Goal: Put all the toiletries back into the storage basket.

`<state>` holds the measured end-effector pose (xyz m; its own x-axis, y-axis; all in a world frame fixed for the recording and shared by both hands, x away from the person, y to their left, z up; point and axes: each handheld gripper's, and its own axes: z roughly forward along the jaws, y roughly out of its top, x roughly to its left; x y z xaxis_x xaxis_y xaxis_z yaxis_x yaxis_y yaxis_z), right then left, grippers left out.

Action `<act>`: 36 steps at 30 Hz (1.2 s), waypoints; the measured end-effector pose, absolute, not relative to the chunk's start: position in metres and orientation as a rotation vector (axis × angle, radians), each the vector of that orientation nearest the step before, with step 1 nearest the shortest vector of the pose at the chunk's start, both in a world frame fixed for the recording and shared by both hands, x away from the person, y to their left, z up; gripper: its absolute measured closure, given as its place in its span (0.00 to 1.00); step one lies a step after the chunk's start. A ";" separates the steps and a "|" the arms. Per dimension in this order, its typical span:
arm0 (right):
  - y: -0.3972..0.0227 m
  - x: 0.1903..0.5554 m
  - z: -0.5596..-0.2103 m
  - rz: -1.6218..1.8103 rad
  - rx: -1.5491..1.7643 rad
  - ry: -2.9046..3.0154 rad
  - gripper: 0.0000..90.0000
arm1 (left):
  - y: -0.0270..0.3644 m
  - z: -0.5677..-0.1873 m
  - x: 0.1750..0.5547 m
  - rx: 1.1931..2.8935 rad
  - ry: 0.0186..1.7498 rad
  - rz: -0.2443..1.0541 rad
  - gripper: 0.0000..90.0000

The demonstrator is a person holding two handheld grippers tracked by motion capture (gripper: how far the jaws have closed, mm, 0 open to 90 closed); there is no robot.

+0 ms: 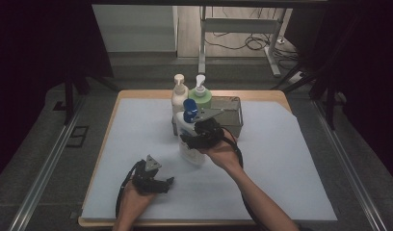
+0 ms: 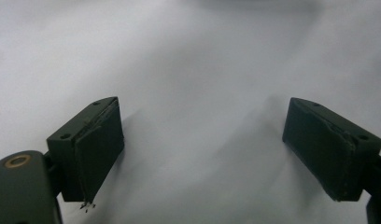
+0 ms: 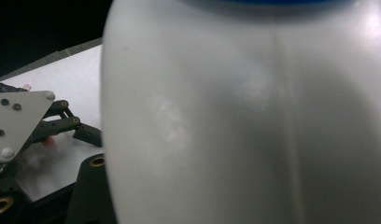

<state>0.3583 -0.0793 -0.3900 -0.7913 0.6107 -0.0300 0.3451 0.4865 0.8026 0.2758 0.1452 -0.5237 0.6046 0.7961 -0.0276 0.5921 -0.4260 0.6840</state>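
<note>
Pale blue sheet [image 1: 281, 163] covers the wooden surface [image 1: 137, 94], dark room around. Right tool [image 1: 197, 137], frame centre, is clamped on the white bottle with blue cap [image 1: 189, 137]; the bottle body sits right against the lens in the right gripper view [image 3: 244, 121]. Bottle stands just in front of a metal basket [image 1: 230, 118], with a cream pump bottle [image 1: 179, 94] and a green pump bottle [image 1: 200, 94] behind it. Left tool [image 1: 158, 183], lower left, rests on the sheet, jaws wide apart with nothing between them.
</note>
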 end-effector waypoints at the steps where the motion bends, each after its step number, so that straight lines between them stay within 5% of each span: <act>1: -0.082 0.358 -0.389 1.206 0.813 2.425 0.45 | 0.145 -0.524 0.276 2.167 1.090 0.397 0.14; 36: -0.157 0.373 -0.345 1.179 0.937 2.329 0.45 | 0.145 -0.524 0.276 2.167 1.091 0.395 0.14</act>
